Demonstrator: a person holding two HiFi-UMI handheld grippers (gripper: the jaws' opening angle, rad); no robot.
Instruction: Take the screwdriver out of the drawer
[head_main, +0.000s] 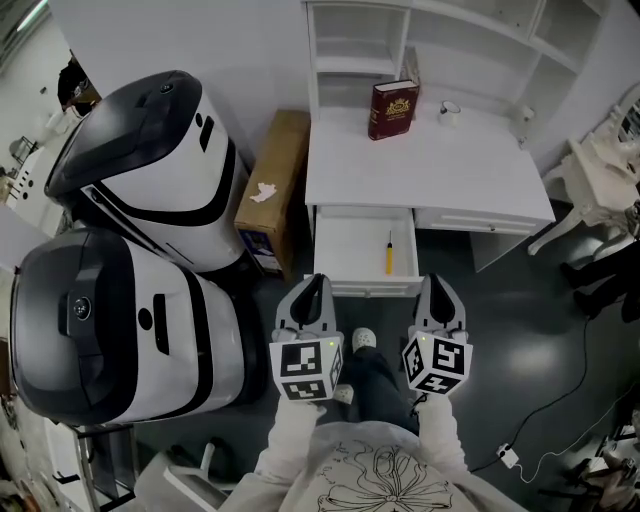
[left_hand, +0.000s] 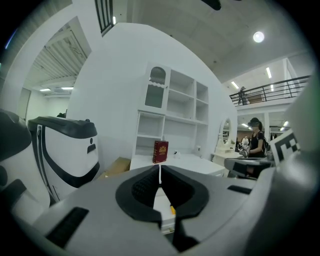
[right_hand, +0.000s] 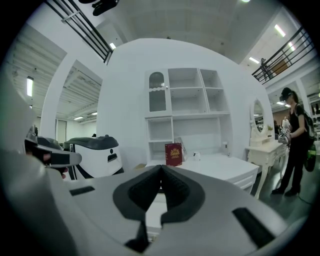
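The red book (head_main: 393, 108), far beyond both tongs, bears a gold crest; its lettering is too small to read. The yellow screwdriver (head_main: 389, 253) lies in the open drawer (head_main: 345, 245), just ahead and between the left tongs (head_main: 317, 282) and right tongs (head_main: 437, 282). Both tongs are pinched together on nothing. Bare drawer floor lies to the screwdriver's left.

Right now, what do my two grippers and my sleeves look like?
Both the left gripper and the right gripper have pale grey, wedge-shaped bodies with black ribbed pads inside the jaws. Each carries a cube with black-and-white square markers and a small green light. No cables show. The sleeves are off-white, from a top with a line-drawn flower.
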